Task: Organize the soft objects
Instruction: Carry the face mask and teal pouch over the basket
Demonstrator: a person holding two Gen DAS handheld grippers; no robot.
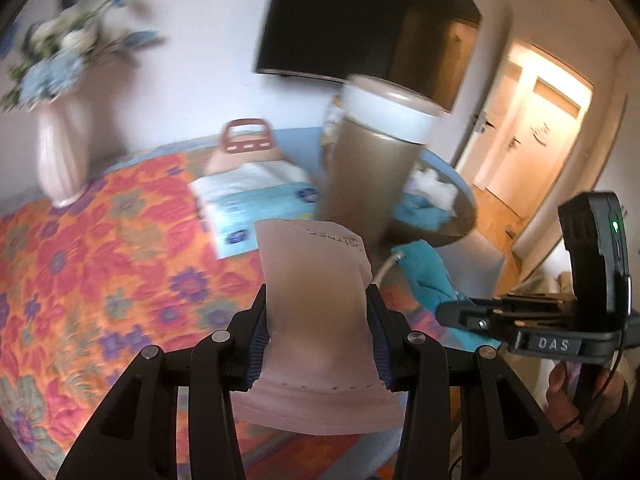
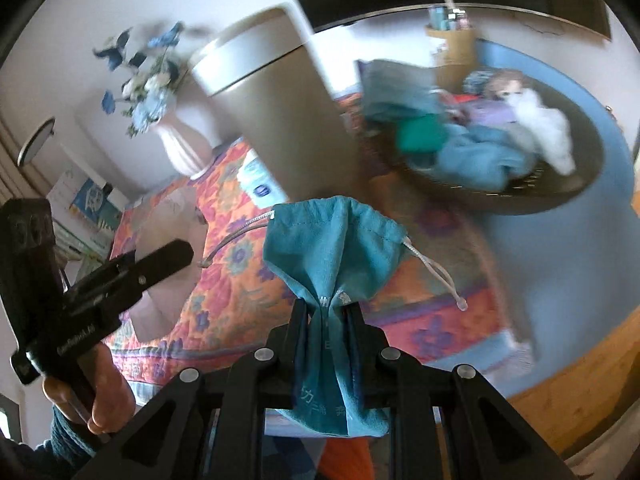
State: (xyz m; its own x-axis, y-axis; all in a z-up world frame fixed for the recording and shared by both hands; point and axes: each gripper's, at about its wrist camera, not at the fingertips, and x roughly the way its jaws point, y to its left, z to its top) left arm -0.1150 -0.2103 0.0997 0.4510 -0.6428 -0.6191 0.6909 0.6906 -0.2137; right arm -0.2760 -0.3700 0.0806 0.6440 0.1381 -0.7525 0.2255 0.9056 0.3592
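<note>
Carrying both pouches above the floral quilt (image 1: 100, 248), the left gripper (image 1: 318, 336) clamps a pink fabric pouch (image 1: 316, 304) and the right gripper (image 2: 328, 320) pinches a teal drawstring pouch (image 2: 332, 248). Keep grips firm, clear the tall bin (image 2: 276, 112), and release over the dark basket (image 2: 576, 184).

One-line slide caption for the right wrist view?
Right tongs shut on a teal pouch above the floral cloth.
</note>
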